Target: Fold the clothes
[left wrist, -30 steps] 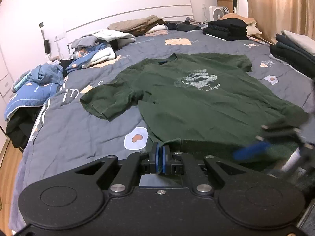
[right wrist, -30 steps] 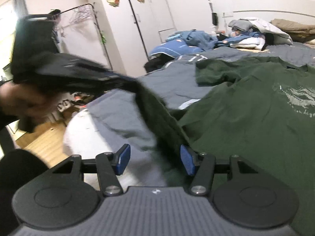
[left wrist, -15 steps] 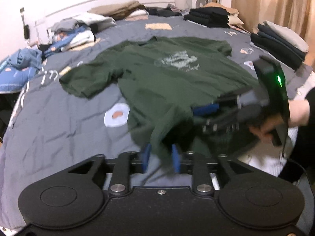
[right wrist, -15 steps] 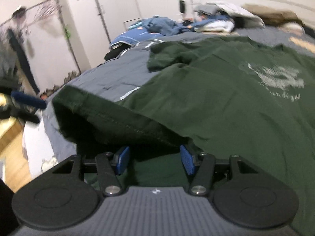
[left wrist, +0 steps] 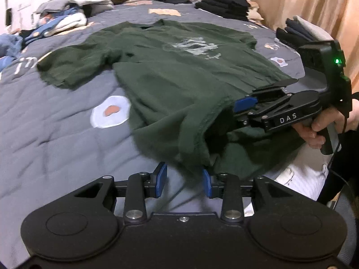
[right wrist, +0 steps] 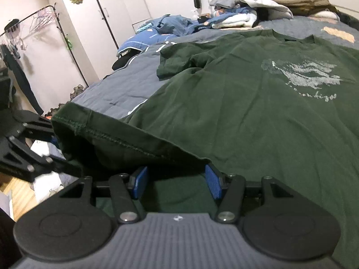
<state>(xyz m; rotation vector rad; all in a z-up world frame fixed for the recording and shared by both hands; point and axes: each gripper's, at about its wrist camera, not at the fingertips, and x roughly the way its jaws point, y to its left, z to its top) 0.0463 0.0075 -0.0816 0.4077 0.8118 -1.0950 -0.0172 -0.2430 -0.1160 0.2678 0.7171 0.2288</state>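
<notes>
Green T-shirt (left wrist: 179,71) spread print-up on bed (left wrist: 56,116), collar far, hem near. Left tongs (left wrist: 184,179) agape at hem's left corner; right tongs (right wrist: 177,182) agape, hem edge draped over them.

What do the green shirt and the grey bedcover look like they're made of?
The shirt looks like soft matte cotton knit: it drapes limply, its hem shows stitching, and a faded pale print sits on the chest. The bedcover seems to be quilted fabric, puffy between sewn lines, with fried-egg patches. The exact fibres can't be told.
</notes>
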